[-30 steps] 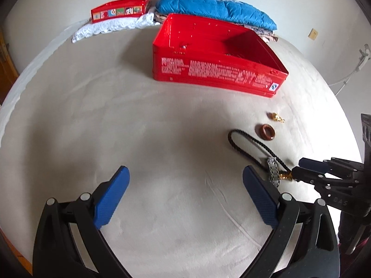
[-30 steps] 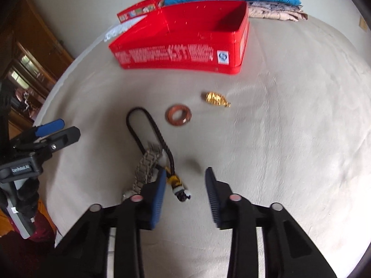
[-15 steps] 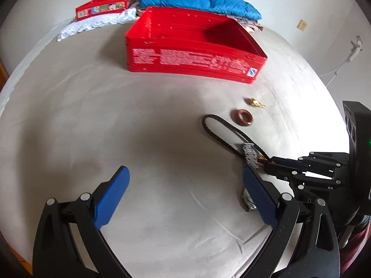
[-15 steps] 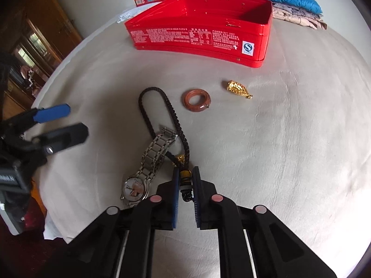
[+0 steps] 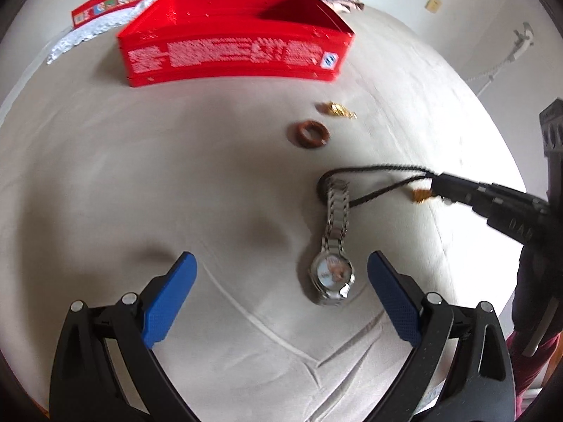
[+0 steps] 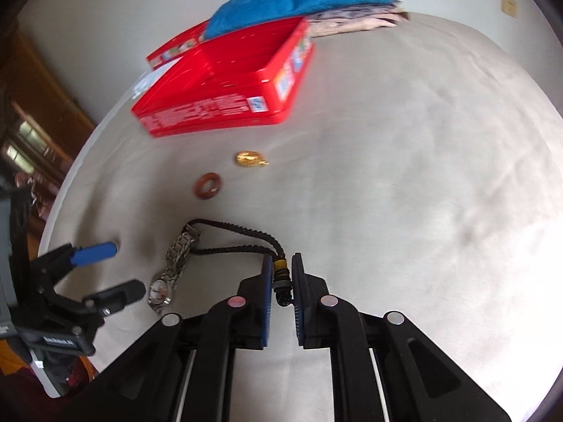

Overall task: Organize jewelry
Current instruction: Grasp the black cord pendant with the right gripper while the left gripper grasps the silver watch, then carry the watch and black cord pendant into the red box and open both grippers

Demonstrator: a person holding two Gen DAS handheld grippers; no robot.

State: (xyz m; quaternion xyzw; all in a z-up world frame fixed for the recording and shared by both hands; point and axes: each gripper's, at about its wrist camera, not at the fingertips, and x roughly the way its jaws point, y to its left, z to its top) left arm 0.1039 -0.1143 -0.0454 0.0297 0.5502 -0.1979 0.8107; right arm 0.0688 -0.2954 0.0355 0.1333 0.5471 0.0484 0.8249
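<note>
Beige tabletop (image 5: 140,176) — one watch (image 5: 332,270), one ring (image 5: 308,134), perhaps one gold charm (image 6: 249,159), right gripper (image 6: 281,276) pinching cord (image 6: 239,234), left gripper (image 5: 281,281) spread

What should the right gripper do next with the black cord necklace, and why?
Probably lift it slowly, straight up. The right gripper is shut on the black cord necklace at its gold clasp end, but the loop's far end appears tucked under the band of the silver watch. A slow lift should free the cord before carrying it to the open red tin.

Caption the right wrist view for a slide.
Right claw shut on black cord bracelet, dragging it off the watch.
</note>
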